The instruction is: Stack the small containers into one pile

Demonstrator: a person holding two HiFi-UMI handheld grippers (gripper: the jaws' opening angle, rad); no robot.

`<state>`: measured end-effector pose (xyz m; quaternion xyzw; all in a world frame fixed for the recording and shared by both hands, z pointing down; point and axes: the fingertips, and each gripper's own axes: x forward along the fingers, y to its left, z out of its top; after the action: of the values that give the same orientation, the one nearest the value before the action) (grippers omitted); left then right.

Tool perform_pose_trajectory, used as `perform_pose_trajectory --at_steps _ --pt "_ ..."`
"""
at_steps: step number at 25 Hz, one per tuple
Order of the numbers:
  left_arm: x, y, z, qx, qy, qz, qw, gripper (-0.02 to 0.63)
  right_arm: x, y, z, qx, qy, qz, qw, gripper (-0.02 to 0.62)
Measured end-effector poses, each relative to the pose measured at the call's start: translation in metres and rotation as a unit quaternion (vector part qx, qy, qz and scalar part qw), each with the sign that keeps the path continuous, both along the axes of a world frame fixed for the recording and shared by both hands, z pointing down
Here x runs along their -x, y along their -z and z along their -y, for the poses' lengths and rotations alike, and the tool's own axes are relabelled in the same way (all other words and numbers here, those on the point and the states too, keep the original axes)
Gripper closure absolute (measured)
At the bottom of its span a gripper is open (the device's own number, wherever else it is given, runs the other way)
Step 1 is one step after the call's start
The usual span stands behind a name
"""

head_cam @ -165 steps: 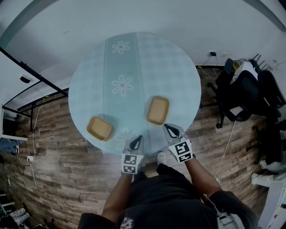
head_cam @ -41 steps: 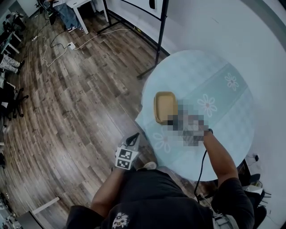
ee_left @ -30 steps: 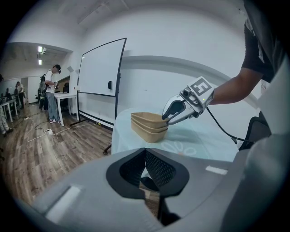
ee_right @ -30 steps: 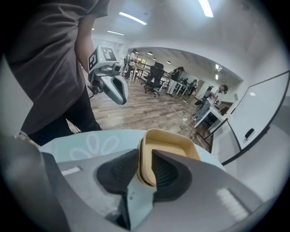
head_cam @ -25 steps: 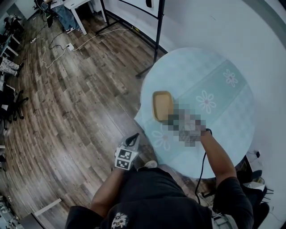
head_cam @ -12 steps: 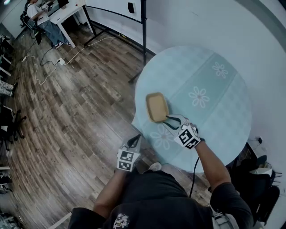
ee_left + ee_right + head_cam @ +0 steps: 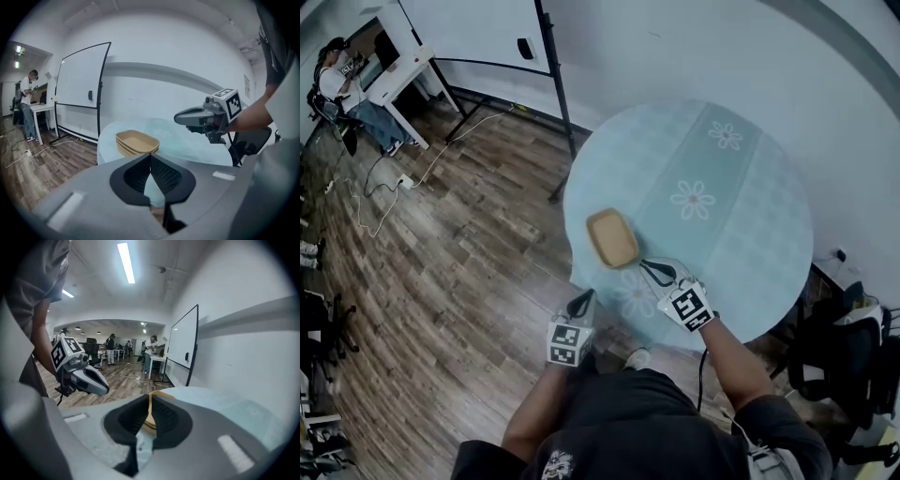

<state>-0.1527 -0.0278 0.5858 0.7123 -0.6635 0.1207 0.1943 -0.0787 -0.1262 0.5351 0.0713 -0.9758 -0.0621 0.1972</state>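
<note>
Looking down, you have a round table point(image 7: 741, 216) under a pale blue cloth printed with daisies. It stands on a wood-plank floor point(image 7: 441, 281) close to a white wall. A whiteboard on a stand point(image 7: 79, 93) is nearby, and a person point(image 7: 342, 70) is at a desk in the far corner.

Only the right gripper view opens onto the long office beyond, with ceiling strip lights and several people. Only the left gripper view shows the containers side-on: tan trays nested as one stack point(image 7: 612, 237) near the table's edge.

Your right gripper point(image 7: 649, 270) hangs over the cloth just beside the stack, tips toward it, not touching. Its jaws have just been closing and now meet with nothing between them. Your left gripper point(image 7: 581, 302) is at the table's near edge, jaws together and empty, and the stack lies ahead of it, apart.
</note>
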Motion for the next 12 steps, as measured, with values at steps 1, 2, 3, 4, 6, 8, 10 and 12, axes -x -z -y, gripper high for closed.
perform_pose_trajectory --at_steps 1,2,3,4,6,8,10,12 --pt "-0.001 0.003 0.003 -0.003 -0.007 0.000 1.0000 0.600 -0.005 0.003 0.000 0.004 -0.017 0.003 1.000 0.577" --pt "-0.002 0.007 0.006 -0.006 -0.014 0.000 0.9999 0.600 -0.010 0.005 0.001 0.011 -0.035 0.008 0.999 0.585" --pt "-0.004 0.011 0.008 -0.009 -0.021 0.000 0.9997 0.600 -0.017 0.008 0.000 0.020 -0.053 0.014 0.998 0.592" --pt "-0.006 0.015 0.011 -0.013 -0.028 0.000 0.9995 0.600 -0.024 0.010 0.000 0.027 -0.071 0.021 0.997 0.592" --pt "-0.011 0.021 0.017 -0.020 -0.044 0.001 0.9988 0.600 -0.040 0.012 -0.001 0.036 -0.106 0.029 0.993 0.594" --pt "-0.016 0.027 0.024 -0.025 -0.060 0.004 0.9979 0.600 -0.056 0.013 0.001 0.043 -0.141 0.040 0.988 0.594" --pt "-0.021 0.032 0.030 -0.030 -0.074 0.006 0.9968 0.600 -0.070 0.018 0.005 0.053 -0.175 0.054 0.982 0.594" --pt "-0.027 0.038 0.035 -0.036 -0.086 0.007 0.9957 0.600 -0.083 0.023 0.007 0.062 -0.203 0.068 0.975 0.594"
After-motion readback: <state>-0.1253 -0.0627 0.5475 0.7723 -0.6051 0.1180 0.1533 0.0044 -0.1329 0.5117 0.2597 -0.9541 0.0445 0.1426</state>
